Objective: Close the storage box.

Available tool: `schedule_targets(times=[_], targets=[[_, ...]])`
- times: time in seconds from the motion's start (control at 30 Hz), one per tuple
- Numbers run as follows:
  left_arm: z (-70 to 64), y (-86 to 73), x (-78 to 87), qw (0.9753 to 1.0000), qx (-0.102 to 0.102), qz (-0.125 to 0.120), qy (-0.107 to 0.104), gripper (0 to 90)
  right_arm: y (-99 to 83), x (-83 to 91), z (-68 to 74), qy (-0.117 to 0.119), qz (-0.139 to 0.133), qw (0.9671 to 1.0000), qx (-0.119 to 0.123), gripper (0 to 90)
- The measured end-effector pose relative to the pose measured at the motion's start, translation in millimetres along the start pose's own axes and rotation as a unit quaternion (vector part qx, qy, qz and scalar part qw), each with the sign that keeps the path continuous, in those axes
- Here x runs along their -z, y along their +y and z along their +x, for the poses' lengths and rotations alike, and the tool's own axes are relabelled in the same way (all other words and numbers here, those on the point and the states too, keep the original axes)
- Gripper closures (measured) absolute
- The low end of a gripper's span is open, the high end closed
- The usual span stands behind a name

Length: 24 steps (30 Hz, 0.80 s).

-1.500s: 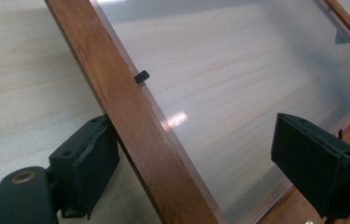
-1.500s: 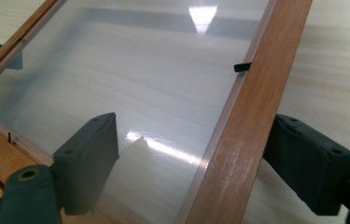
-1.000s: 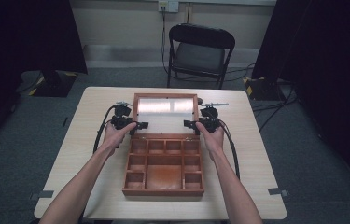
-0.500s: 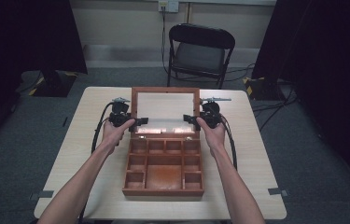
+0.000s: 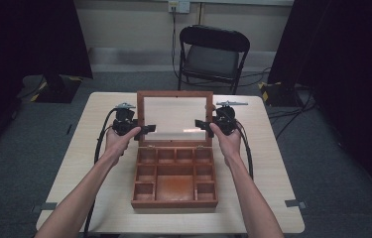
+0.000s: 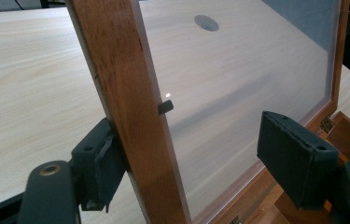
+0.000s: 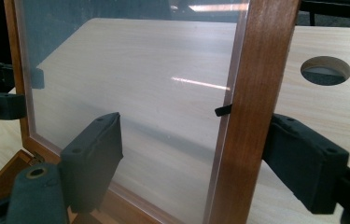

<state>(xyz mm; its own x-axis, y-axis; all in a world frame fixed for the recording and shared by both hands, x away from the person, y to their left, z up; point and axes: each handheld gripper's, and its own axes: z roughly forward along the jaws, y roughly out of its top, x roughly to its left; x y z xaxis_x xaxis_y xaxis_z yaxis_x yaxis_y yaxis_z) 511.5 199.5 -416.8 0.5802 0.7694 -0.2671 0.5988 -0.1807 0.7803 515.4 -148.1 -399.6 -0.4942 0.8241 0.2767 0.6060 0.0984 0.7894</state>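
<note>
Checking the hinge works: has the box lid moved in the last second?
Yes. The lid has swung up, away from the chair, standing taller over the box, both grippers straddling its side rails.

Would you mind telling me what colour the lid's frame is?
Reddish-brown wood, clearest in the left gripper view: lid's frame.

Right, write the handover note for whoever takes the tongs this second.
Left tongs: open, jaws straddling the left side rail of the glass-panelled wooden lid; outer pad against the wood, inner pad clear.
Right tongs: open, straddling the lid's right rail.
The brown wooden compartment box sits mid-table on the light wooden table, its compartments apparently bare.
Done: lid raised roughly upright on its rear hinges.
Left: which way the lid goes next is unclear; support both rails evenly.
</note>
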Motion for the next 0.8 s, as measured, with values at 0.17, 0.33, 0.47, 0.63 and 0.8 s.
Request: schedule_targets(times=[0.17,0.33,0.47,0.63,0.8], targets=[[-1.1,1.8,2.7,1.0,0.002,-0.003,0.0,27.8,-0.1,3.7,2.2,-0.004,-0.003,1.0,-0.001,20.5],[-4.1,6.1,8.1,0.9999,-0.011,-0.007,-0.001,31.8,-6.5,13.0,2.3,0.003,-0.021,0.9998,-0.005,23.6],[-8.2,8.1,13.1,0.9997,-0.015,-0.017,-0.011,30.3,-8.5,21.5,4.7,0.006,-0.024,0.9997,0.001,24.1],[-12.6,4.9,20.6,0.9992,-0.024,-0.028,-0.014,32.7,-10.2,30.6,7.9,0.01,-0.023,0.9996,0.011,25.2],[-16.8,0.9,27.6,0.9986,-0.026,-0.04,-0.022,34.2,-13.2,35.8,9.2,0.019,-0.029,0.9993,0.011,27.4]])
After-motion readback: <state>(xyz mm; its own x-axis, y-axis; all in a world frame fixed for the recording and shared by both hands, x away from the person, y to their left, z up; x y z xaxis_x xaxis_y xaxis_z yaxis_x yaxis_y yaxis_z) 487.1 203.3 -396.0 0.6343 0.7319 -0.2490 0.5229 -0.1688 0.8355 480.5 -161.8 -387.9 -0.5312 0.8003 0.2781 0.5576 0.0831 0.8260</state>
